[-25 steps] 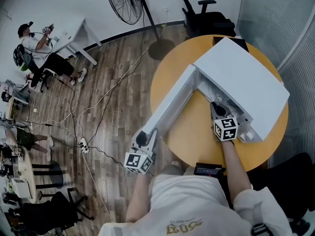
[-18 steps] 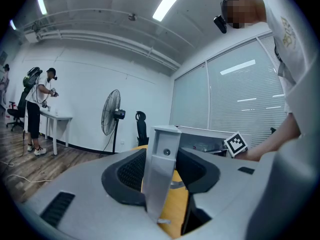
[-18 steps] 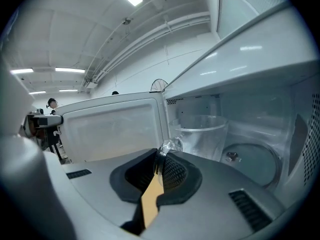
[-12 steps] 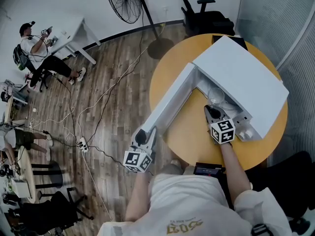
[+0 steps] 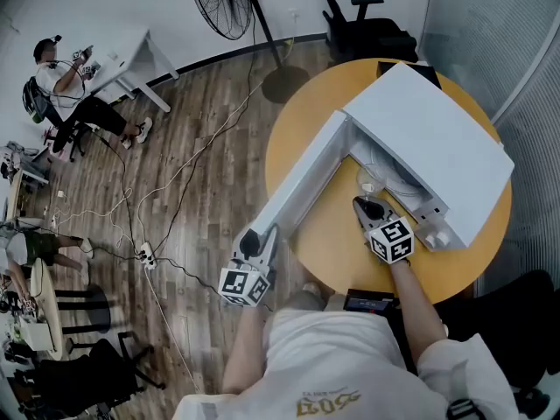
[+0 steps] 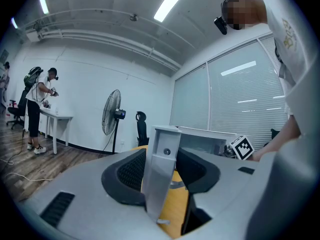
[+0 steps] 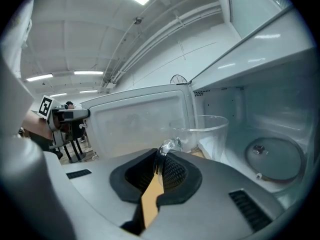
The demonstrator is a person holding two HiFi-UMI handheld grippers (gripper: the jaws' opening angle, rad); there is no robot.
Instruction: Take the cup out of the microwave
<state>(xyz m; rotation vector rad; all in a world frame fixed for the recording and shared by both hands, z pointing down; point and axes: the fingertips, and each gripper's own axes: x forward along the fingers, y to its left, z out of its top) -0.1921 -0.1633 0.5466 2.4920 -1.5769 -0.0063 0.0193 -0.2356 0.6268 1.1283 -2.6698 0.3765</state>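
Lower left of centre in the head view, the left tongs (image 5: 265,238) clamp the edge of the open microwave door (image 5: 308,180). Further right, the right tongs (image 5: 362,206) are closed on the handle (image 7: 168,146) of the glass cup (image 5: 368,180), which sits at the mouth of the microwave (image 5: 433,134) on the yellow bench (image 5: 346,248).

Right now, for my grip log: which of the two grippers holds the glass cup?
The right gripper, shut on the handle of the glass cup; the left gripper grips the microwave door instead.

Cup (image 7: 212,130) base and most of its handle behind the body of the right gripper (image 7: 159,163).
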